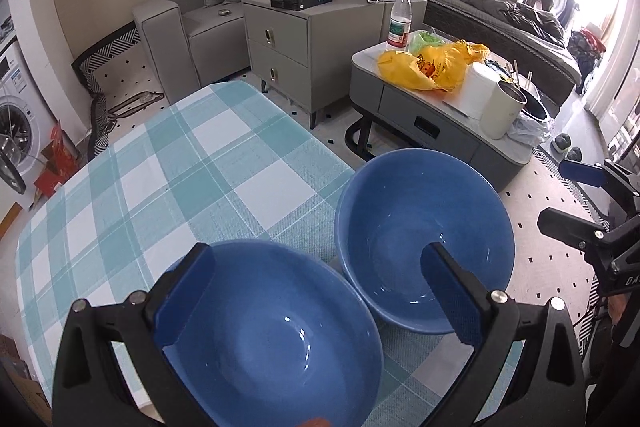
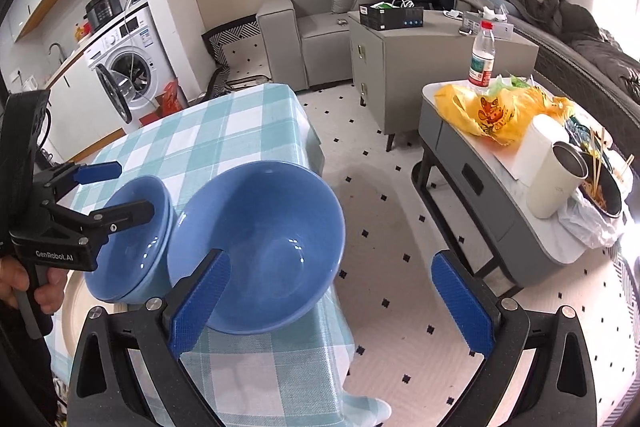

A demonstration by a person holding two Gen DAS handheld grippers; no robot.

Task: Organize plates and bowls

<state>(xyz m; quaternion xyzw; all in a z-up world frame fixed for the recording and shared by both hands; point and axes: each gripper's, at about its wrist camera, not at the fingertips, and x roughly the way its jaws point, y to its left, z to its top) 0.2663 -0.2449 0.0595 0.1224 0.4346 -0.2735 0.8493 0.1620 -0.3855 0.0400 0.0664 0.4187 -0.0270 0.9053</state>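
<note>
The counter (image 2: 224, 131) wore a woven teal-and-white checked cloth in a cluttered living room, with a grey coffee table (image 2: 472, 163) well apart across the floor. Two glossy round blue bowls sat side by side: the left bowl (image 1: 272, 339) lay under the released left claw (image 1: 316, 291), whose right pad reached over the right bowl (image 1: 420, 219). The right claw (image 2: 332, 303) gaped wide, grasping nothing, its left pad just over the right bowl's near rim.

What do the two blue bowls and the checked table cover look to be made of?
Blue bowls: probably glazed ceramic; smooth, glossy insides with sharp glints, and thick rims. Hard plastic cannot be ruled out.
Table cover: looks like woven cloth or textured vinyl; matte, with a fine weave grain, and it drapes over the table edge.
</note>
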